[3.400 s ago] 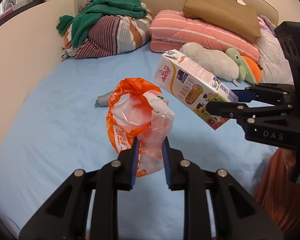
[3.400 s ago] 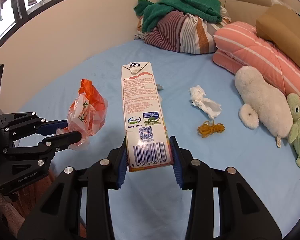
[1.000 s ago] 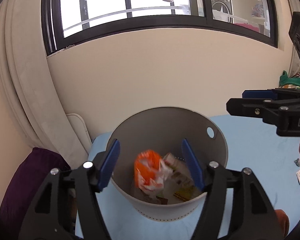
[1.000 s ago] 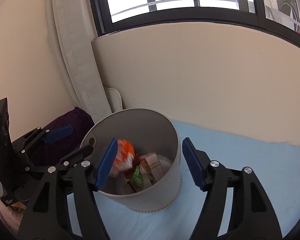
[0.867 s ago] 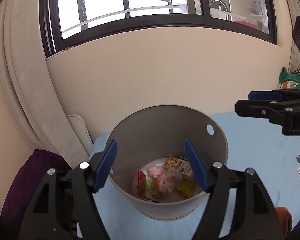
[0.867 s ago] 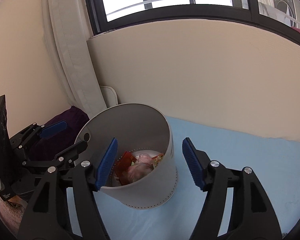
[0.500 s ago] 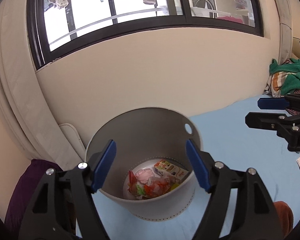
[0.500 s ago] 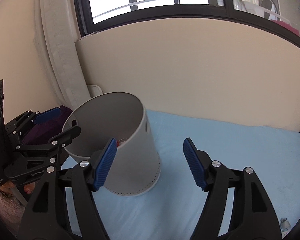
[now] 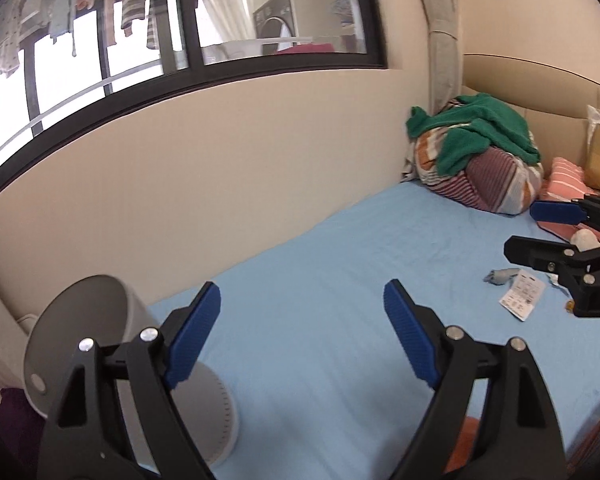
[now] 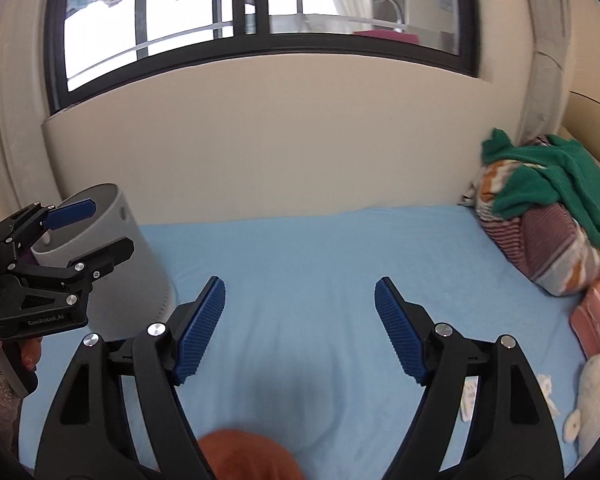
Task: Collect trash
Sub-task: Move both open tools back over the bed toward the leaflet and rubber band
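The round grey plastic bin [image 9: 112, 320] stands on the blue sheet [image 9: 320, 280], left of your left gripper [image 9: 302, 312]. Both your grippers' jaws have just been opening, empty, including the right gripper [image 10: 300, 304]. A white paper slip [image 9: 522, 300], perhaps a receipt, lies right.

Matt grey plastic bin [image 9: 204, 412], smooth blue cloth sheet [image 9: 340, 280], ribbed blue claw pads [image 10: 200, 328], fluffy green towel [image 10: 556, 184]
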